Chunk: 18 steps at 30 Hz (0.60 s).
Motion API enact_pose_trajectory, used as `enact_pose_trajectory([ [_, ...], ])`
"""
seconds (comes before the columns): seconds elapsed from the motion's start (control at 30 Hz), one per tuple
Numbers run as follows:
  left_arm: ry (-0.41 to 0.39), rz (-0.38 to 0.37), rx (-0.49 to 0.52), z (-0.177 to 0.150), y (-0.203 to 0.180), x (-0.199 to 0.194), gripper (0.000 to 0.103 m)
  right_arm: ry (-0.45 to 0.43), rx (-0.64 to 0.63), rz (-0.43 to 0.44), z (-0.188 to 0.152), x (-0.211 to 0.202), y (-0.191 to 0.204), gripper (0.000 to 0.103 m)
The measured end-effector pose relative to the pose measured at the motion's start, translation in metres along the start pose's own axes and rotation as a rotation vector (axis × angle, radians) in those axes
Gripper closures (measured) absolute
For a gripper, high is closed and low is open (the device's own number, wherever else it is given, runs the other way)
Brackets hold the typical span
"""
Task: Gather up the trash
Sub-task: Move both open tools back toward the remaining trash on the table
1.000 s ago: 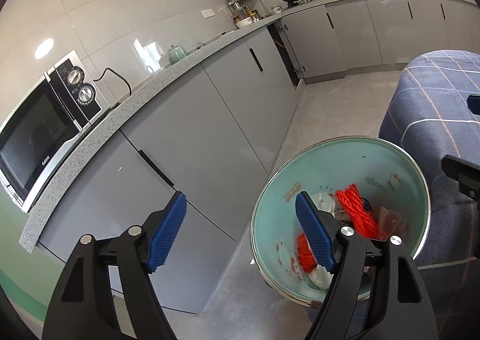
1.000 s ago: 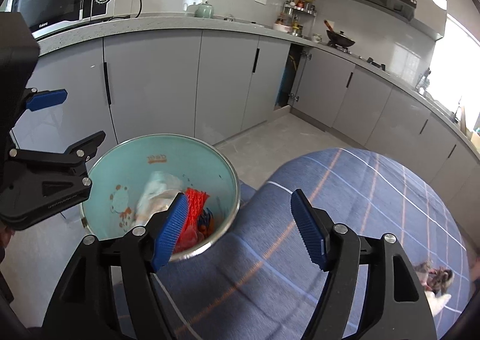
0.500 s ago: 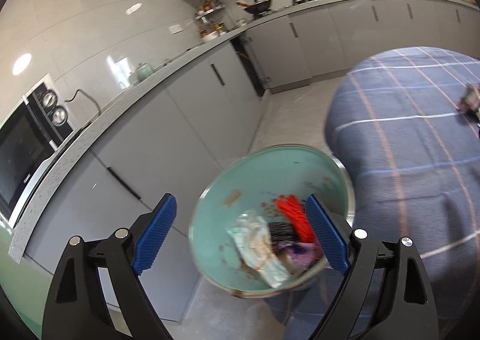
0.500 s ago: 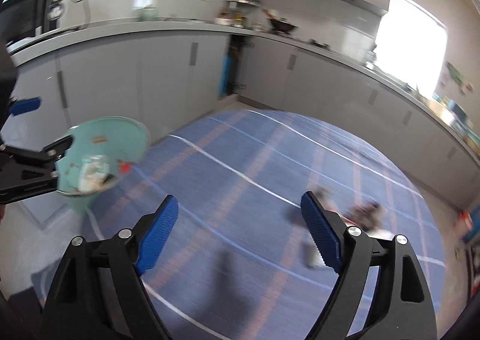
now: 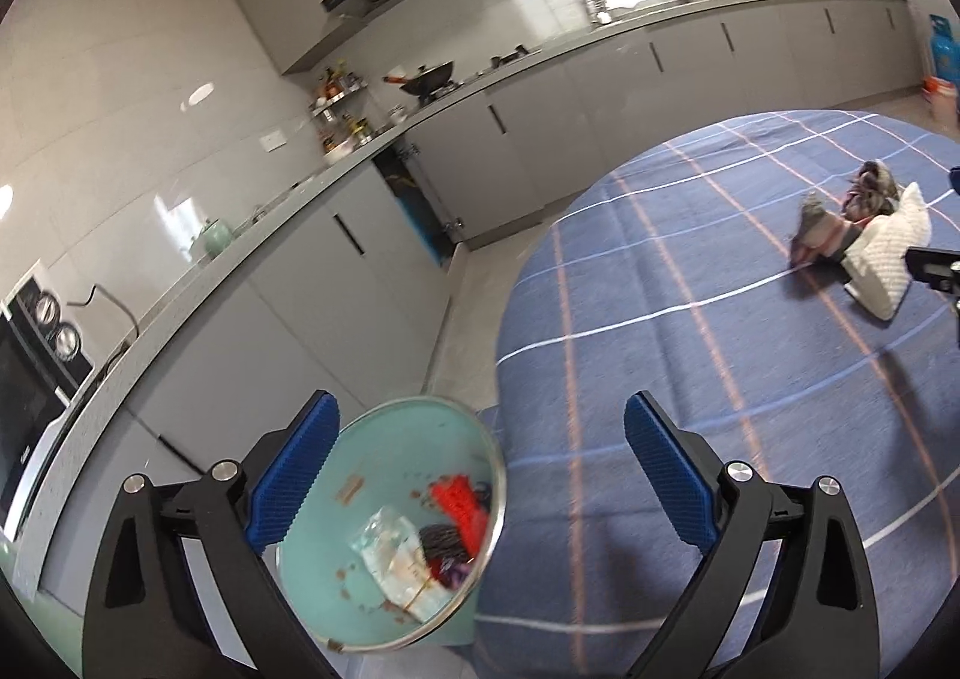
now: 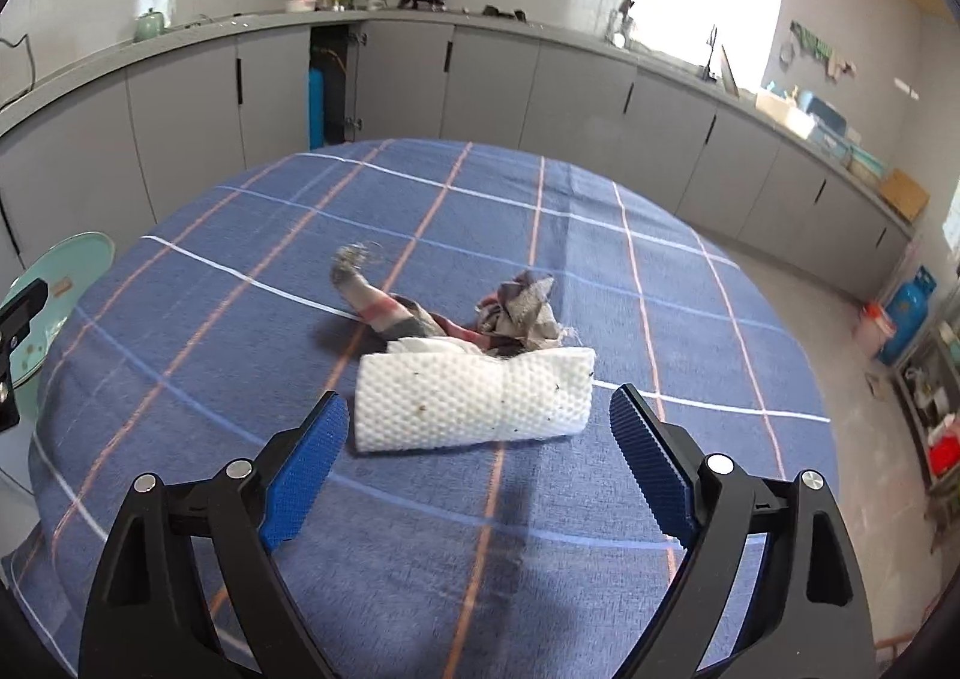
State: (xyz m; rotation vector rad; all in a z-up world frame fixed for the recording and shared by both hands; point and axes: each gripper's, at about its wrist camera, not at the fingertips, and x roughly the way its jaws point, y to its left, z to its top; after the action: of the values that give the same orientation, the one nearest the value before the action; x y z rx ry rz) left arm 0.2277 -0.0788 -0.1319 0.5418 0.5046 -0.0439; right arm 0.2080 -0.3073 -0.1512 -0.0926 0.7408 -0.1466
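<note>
A folded white dimpled wipe (image 6: 474, 398) lies on the blue plaid tablecloth (image 6: 600, 271), with a crumpled grey-and-red rag (image 6: 456, 313) just behind it. My right gripper (image 6: 480, 463) is open and empty, its jaws spread just in front of the wipe. My left gripper (image 5: 480, 469) is open and empty, above a teal bin (image 5: 336, 559) that holds red netting, a clear wrapper and other scraps beside the table's edge. The wipe (image 5: 888, 259) and rag (image 5: 840, 217) also show far right in the left wrist view.
Grey kitchen cabinets (image 6: 498, 79) and a counter run around the room behind the table. A microwave (image 5: 30, 379) stands on the counter at left. A blue gas bottle (image 6: 906, 313) and shelving stand on the floor at right.
My right gripper swung from the teal bin across the table to the white wipe. My left gripper turned right, so the bin dropped lower left in its view.
</note>
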Motion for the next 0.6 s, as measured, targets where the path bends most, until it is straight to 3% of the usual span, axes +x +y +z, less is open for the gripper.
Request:
enact_pose_trajectory([
  [0.33, 0.022, -0.031, -0.011, 0.001, -0.004, 0.014, 0.009, 0.101, -0.011, 0.014, 0.005, 0.030, 0.014, 0.015],
  [0.37, 0.024, -0.031, -0.012, -0.001, -0.004, 0.014, 0.009, 0.101, -0.004, 0.024, 0.006, 0.031, 0.012, 0.021],
  [0.4, 0.027, -0.033, -0.014, -0.002, -0.003, 0.014, 0.009, 0.113, 0.000, 0.027, 0.006, 0.032, 0.011, 0.042],
  [0.5, 0.031, -0.032, -0.025, -0.003, 0.002, 0.015, 0.009, 0.145, -0.006, 0.051, 0.005, 0.032, 0.011, 0.072],
  [0.53, 0.028, -0.033, -0.026, -0.002, 0.003, 0.014, 0.009, 0.142, -0.014, 0.049, 0.004, 0.029, 0.012, 0.076],
  [0.6, 0.022, -0.032, -0.023, 0.000, 0.003, 0.013, 0.009, 0.137, -0.029, 0.064, -0.002, 0.021, 0.012, 0.093],
])
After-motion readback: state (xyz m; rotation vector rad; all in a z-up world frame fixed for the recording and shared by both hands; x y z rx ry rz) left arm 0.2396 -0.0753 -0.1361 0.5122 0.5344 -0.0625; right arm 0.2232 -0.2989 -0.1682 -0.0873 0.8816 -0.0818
